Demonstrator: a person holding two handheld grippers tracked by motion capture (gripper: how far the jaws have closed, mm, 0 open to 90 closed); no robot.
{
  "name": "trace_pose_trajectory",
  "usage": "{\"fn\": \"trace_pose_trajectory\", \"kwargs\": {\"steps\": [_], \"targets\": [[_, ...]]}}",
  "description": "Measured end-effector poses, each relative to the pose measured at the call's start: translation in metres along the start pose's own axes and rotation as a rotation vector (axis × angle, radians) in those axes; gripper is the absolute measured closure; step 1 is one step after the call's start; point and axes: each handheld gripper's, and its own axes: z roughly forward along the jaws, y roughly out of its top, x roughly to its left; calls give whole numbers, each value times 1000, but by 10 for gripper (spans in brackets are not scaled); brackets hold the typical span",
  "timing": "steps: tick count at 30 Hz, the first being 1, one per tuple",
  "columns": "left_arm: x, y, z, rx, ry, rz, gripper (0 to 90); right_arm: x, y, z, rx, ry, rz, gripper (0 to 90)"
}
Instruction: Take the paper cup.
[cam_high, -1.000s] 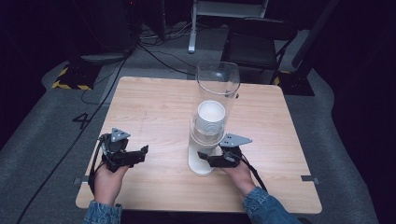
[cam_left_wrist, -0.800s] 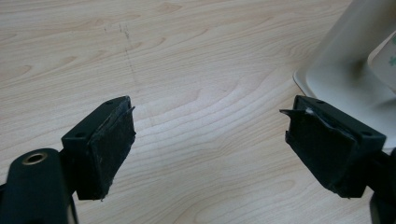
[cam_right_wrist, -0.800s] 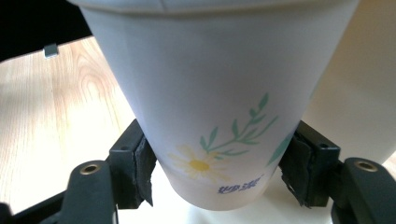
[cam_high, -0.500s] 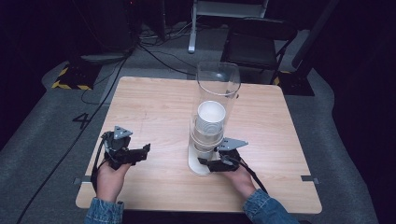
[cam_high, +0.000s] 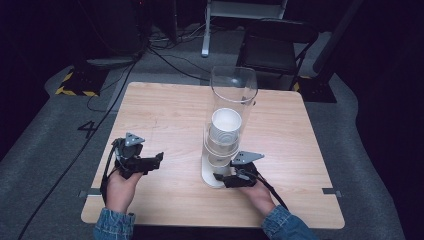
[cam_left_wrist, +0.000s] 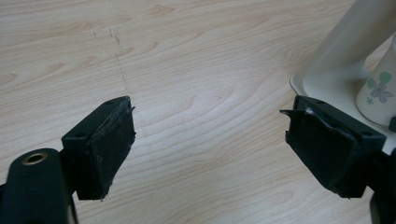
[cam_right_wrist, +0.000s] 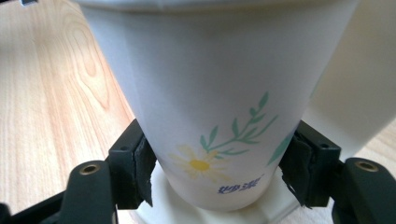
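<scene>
Material: thin paper cup (cam_right_wrist: 210, 112), flower print; light, soft-walled, crushes easily.
Cup location: at the foot of the clear dispenser tube (cam_high: 232, 100), over its white base (cam_high: 212, 175), on the wooden table (cam_high: 165, 115).
R gripper (cam_high: 226, 181): pads clamped on the cup's lower wall, both sides.
L gripper (cam_high: 150, 162): jaws apart, nothing between, well left of the base.
Hold spot: low, near the stiffer bottom; gentle squeeze.
Unclear: cup prob. hangs from the stack (cam_high: 225, 127) above; can't confirm.

The table (cam_high: 165, 115) is lit evenly from above while the room around it is dark, the high view is a little soft, and the close paper cup (cam_right_wrist: 219, 107) looks slightly blurred.
</scene>
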Motion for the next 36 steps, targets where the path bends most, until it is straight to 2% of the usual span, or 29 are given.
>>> {"fn": "trace_pose_trajectory", "kwargs": {"steps": [7,14,28,36], "targets": [[-2,3,3,0,-6,-2,155,-2,-2,-4,11,-17,5,344],[-1,6,7,3,-15,4,155,-4,-5,-12,18,-53,-3,343],[-2,18,21,12,-40,19,154,-12,-16,-38,25,-132,3,343],[0,20,23,15,-46,5,155,-15,-18,-48,22,-151,7,343]]}}
